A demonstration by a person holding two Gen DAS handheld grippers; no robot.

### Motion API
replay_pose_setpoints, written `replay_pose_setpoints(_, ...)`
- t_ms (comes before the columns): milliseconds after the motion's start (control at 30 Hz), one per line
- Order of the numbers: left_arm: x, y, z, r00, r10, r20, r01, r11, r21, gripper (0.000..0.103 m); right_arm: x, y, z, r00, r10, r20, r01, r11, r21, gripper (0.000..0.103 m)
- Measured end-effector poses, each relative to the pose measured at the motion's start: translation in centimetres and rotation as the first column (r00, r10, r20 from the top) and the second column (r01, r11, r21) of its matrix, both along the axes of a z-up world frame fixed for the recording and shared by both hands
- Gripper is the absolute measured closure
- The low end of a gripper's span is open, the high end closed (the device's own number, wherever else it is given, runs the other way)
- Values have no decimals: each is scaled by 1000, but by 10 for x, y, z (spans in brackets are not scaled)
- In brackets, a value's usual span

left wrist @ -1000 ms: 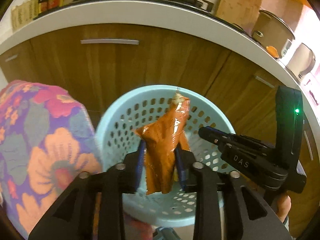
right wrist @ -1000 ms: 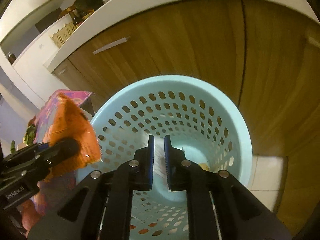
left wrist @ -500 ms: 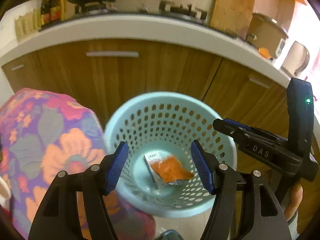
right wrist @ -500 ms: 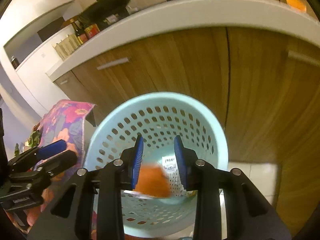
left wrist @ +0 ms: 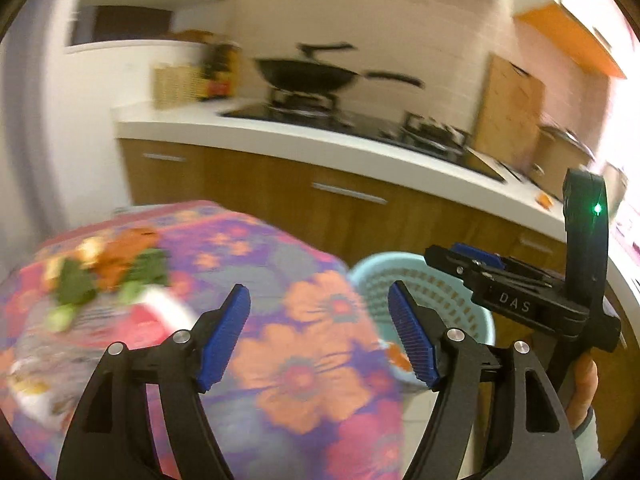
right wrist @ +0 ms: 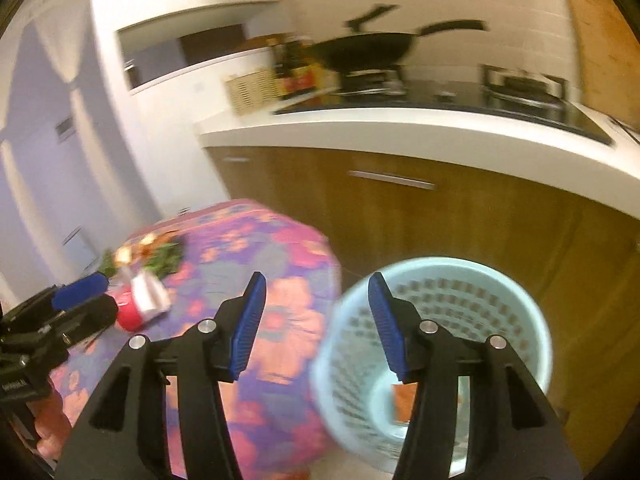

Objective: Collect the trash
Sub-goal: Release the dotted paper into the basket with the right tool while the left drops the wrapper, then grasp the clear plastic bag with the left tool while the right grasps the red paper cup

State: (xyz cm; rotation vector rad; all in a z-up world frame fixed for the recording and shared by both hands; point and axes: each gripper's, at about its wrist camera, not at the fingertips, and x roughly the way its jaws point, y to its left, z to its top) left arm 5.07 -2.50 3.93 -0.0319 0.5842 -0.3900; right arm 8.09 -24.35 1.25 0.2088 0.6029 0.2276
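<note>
Nothing is held between the blue pads of the left tool [left wrist: 320, 340], and its jaws are seen opening wide over the flowered cloth [left wrist: 304, 364] of the worktop. The right tool [right wrist: 316, 324] is likewise empty, with its jaws opening to a middling gap, one finger over the cloth and the other over the rim of the bin [right wrist: 496, 276]. The bin is found on the floor just beside the worktop and in front of the wooden cabinets [right wrist: 460, 216]. At its bottom an orange wrapper [right wrist: 404, 398] is made out, partly hidden by the right finger, so at least one piece of trash can be judged as already collected. More is left on the worktop: a loose heap of green and orange scraps [left wrist: 108, 268] is seen near its far left corner, with a red cup [right wrist: 130, 314] and a white piece of packaging [right wrist: 150, 294] close beside it. These things are blurred, and what each one is cannot be told with certainty. Further litter at the near left edge of the worktop is too smeared to be named. The task is therefore judged to be partly done, with the pile on the worktop not yet cleared into the bin.
</note>
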Motion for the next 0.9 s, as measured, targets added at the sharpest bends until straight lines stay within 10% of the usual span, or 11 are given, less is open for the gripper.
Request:
replay_pose_setpoints(533,-45,157,0,918,395,34,-395,919,0,26,22,147,14,935,336,110,-315,934,-170,53)
replay_pose_setpoints(900,-5,202,-22,896,425,-125,-429,903,-7,25,74,189,-13,869,492,-55,-494,869,-24,53)
